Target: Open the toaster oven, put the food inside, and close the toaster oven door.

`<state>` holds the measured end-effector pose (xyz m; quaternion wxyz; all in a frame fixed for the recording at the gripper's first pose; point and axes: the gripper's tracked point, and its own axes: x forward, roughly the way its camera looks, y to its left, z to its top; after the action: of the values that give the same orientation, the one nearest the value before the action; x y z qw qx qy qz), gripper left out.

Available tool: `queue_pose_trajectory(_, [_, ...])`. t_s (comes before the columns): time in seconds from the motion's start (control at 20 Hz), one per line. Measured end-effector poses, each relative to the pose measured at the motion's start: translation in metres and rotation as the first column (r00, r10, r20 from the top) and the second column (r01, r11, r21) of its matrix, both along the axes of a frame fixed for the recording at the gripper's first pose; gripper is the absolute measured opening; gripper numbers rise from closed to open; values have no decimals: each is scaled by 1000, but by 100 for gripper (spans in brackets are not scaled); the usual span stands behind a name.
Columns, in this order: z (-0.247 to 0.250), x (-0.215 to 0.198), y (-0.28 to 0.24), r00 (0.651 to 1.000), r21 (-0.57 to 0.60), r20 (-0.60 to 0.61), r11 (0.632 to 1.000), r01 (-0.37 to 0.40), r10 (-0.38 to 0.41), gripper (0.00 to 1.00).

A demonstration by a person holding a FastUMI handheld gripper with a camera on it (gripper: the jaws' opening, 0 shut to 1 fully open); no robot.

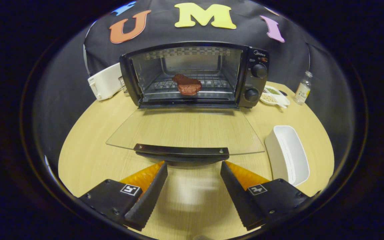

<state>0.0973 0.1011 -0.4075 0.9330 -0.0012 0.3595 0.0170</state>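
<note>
A black toaster oven [255, 83] stands at the back of the round wooden table [88, 143]. Its glass door [185, 130] lies folded down flat toward me, with the dark handle [182, 152] on its near edge. A reddish-brown piece of food [187, 85] rests on the wire rack inside the oven. My gripper [193, 165] is open, its two fingertips just short of the door handle and slightly below it, one at each side. Nothing is between the fingers.
A white rectangular tub [288, 155] sits to the right of the open door. Behind it, right of the oven, are a small dish [273, 96] of seeds and a little glass bottle [303, 88]. A white appliance [105, 81] stands left of the oven.
</note>
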Motion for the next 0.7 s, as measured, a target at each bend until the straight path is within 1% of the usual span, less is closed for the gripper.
queue_pose_trajectory(0.2, [24, 4, 2, 999, 4, 45, 1000, 0, 0, 100])
queue_pose_trajectory(0.45, [73, 27, 6, 989, 14, 146, 1000, -4, 2, 100])
queue_pose_trajectory(0.7, [105, 52, 8, 978, 28, 210, 1000, -10, 4, 100])
